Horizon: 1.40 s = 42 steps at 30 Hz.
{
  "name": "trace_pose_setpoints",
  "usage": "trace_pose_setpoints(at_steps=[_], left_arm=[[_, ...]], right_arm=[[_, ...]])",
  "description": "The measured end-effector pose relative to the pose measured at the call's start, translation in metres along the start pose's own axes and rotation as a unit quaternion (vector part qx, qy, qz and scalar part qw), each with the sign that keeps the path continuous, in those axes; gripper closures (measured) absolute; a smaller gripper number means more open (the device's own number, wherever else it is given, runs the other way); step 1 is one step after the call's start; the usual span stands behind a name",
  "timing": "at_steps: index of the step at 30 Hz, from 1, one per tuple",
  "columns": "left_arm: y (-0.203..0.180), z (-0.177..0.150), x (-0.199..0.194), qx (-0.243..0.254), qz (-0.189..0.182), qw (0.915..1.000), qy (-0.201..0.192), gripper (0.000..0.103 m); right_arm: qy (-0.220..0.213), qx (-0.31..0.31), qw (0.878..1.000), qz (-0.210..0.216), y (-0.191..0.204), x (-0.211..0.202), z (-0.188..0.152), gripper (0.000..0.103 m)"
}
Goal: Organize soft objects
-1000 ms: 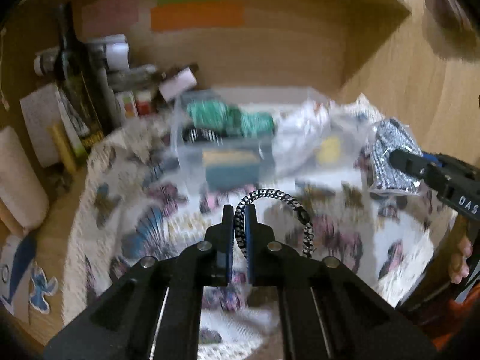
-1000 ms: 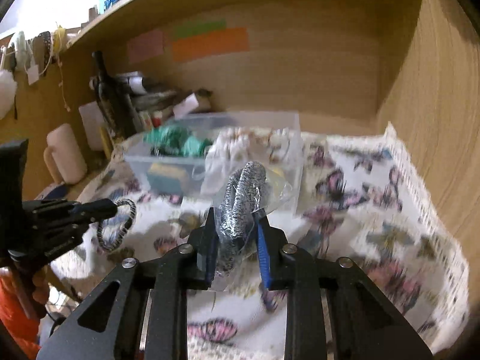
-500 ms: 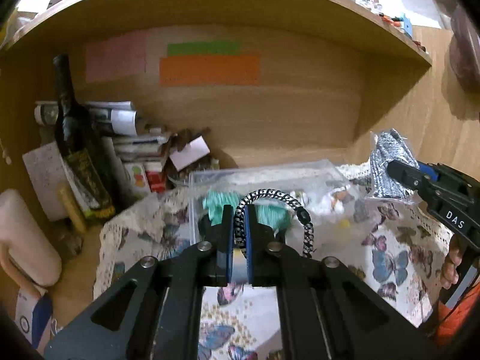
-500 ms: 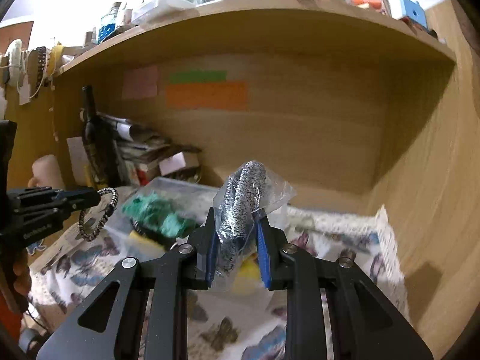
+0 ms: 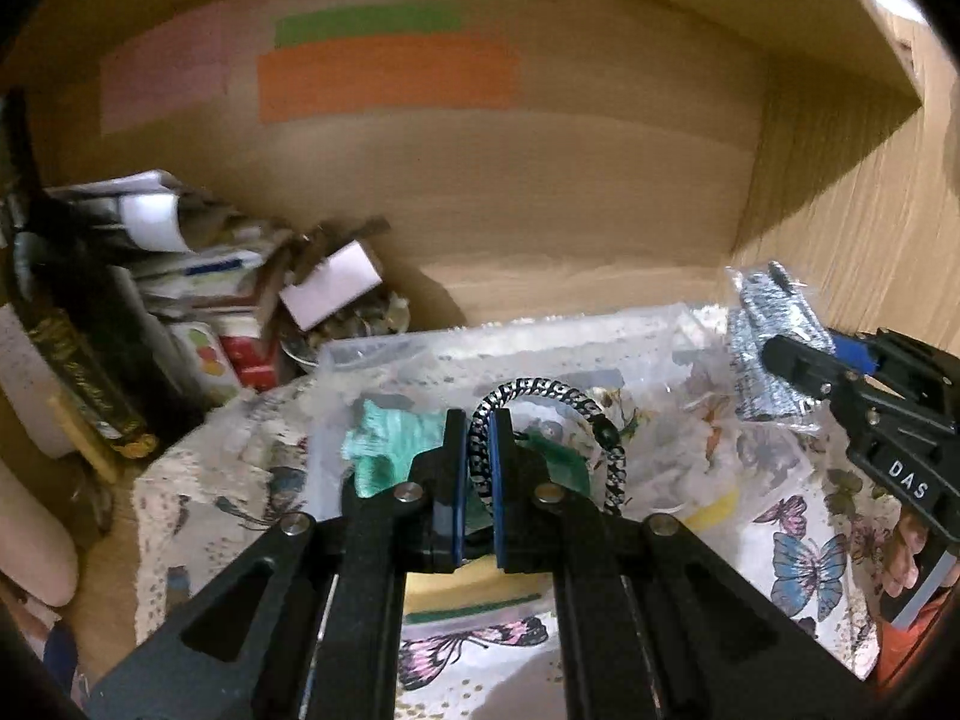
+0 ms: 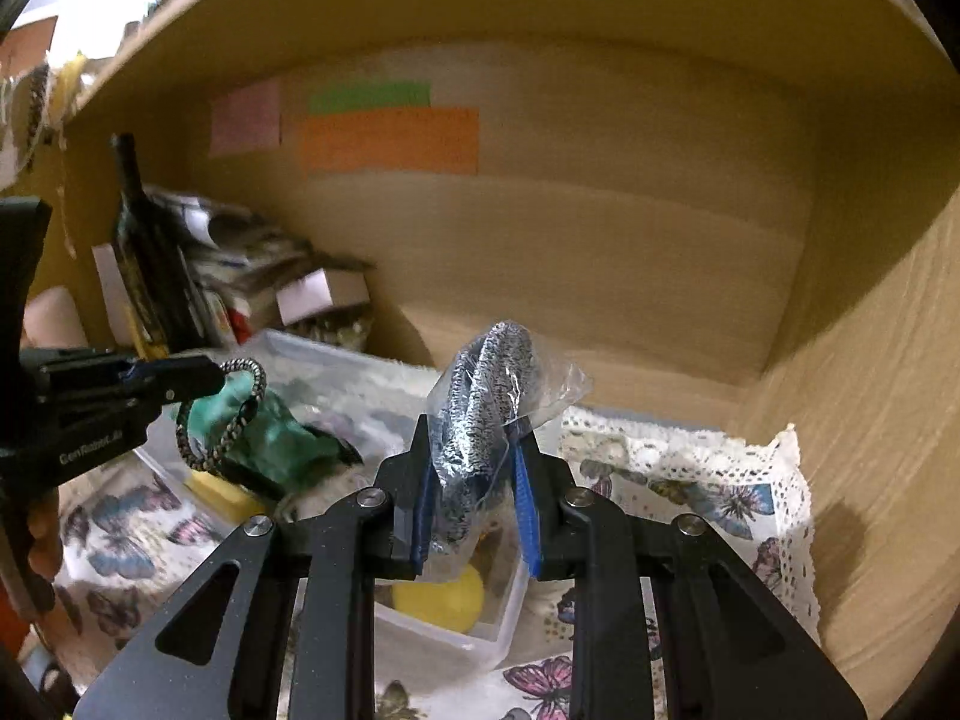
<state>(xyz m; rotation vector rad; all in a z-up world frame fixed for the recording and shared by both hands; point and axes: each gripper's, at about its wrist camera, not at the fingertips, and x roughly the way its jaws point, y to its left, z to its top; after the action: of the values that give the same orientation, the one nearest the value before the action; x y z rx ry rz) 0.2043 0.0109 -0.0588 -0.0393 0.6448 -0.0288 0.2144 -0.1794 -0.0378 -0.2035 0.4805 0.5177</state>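
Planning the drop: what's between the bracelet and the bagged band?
Only the clear bin's far rim and white cloth behind; left wrist view.

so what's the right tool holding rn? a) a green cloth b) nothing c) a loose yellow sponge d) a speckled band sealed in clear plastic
d: the right tool is shut on the bagged speckled band, its clear plastic wrap bunched between the blue pads, held above the clear bin.
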Motion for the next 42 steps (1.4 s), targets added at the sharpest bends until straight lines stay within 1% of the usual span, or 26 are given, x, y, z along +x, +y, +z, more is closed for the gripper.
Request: trace_pose_setpoints(at_steps=[4, 10, 13, 14, 16, 17, 19, 21, 22, 24, 26, 30, 32, 37, 40, 42], left_arm=[[-0.008, -0.005, 0.020, 0.009, -0.004, 0.9996, 0.025, 0.097], [-0.013, -0.013, 0.034, 0.019, -0.007, 0.9988, 0.046, 0.097], [-0.014, -0.015, 0.034, 0.022, -0.004, 0.9987, 0.047, 0.097], [-0.014, -0.015, 0.034, 0.022, -0.005, 0.9987, 0.046, 0.096], [-0.013, -0.014, 0.028, 0.019, -0.011, 0.9988, 0.044, 0.089], [-0.012, -0.014, 0.024, 0.018, -0.016, 0.9989, 0.041, 0.087], [-0.012, -0.014, 0.016, 0.018, -0.017, 0.9992, 0.033, 0.080], [-0.012, -0.013, 0.005, 0.019, -0.015, 0.9995, 0.020, 0.065], [-0.012, -0.013, -0.002, 0.018, -0.013, 0.9997, 0.011, 0.058], [-0.010, -0.012, -0.014, 0.017, -0.011, 0.9998, -0.004, 0.053], [-0.008, -0.011, -0.028, 0.018, -0.009, 0.9996, -0.020, 0.050], [-0.005, -0.010, -0.061, 0.014, -0.001, 0.9979, -0.063, 0.033], [-0.005, -0.010, -0.076, 0.016, 0.001, 0.9967, -0.080, 0.029], [-0.003, -0.014, -0.114, 0.011, 0.013, 0.9919, -0.126, 0.004], [0.000, -0.017, -0.135, 0.004, 0.019, 0.9885, -0.150, 0.000], [0.000, -0.019, -0.145, 0.007, 0.022, 0.9864, -0.163, 0.000]], right_arm=[[0.035, -0.011, 0.999, 0.003, 0.001, 0.021, -0.007, 0.082], [0.068, -0.024, 0.997, 0.011, 0.008, 0.040, -0.016, 0.081], [0.088, -0.034, 0.995, 0.014, 0.012, 0.050, -0.021, 0.080], [0.094, -0.039, 0.995, 0.012, 0.014, 0.053, -0.023, 0.077], [0.109, -0.050, 0.993, 0.009, 0.018, 0.058, -0.027, 0.076], [0.109, -0.049, 0.993, 0.010, 0.019, 0.056, -0.026, 0.075], [0.107, -0.054, 0.993, 0.001, 0.020, 0.051, -0.025, 0.069], [0.106, -0.056, 0.993, -0.003, 0.021, 0.048, -0.022, 0.054], [0.103, -0.056, 0.993, -0.004, 0.021, 0.044, -0.021, 0.051], [0.091, -0.058, 0.994, -0.010, 0.022, 0.035, -0.020, 0.042], [0.079, -0.059, 0.995, -0.011, 0.023, 0.026, -0.018, 0.036], [0.046, -0.058, 0.997, -0.016, 0.029, -0.001, -0.010, 0.029], [0.025, -0.056, 0.998, -0.018, 0.032, -0.018, -0.005, 0.024], [-0.026, -0.047, 0.998, -0.016, 0.040, -0.059, 0.006, 0.023], [-0.056, -0.037, 0.998, -0.013, 0.043, -0.083, 0.010, 0.019], [-0.078, -0.028, 0.996, -0.011, 0.044, -0.099, 0.010, 0.012]])
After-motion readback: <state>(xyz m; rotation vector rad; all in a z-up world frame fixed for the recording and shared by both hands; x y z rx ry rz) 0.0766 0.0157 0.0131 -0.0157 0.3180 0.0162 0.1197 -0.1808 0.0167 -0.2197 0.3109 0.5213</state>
